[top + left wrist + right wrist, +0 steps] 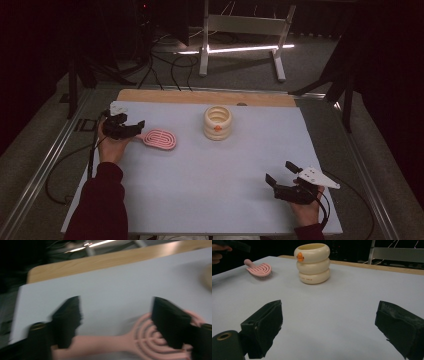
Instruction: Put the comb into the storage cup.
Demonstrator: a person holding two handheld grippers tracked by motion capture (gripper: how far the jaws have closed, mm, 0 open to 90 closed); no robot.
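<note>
Item: pink hairbrush (pixel 159 139), lying left of the cream ringed cup (pixel 218 123), handle toward the left gripper (pixel 131 128).
Left jaws wide, straddling the handle (not closed on it); best lowered squarely over the handle before closing. Left hand (pixel 111 145) reaches in level from the brush's left. Right gripper (pixel 281 172), jaws wide, waits well right of the cup, near the table edge.

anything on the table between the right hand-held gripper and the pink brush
No, that stretch is bare blue mat. In the high view the cream cup stands off to the side of the line from the right hand-held gripper to the pink brush.
</note>
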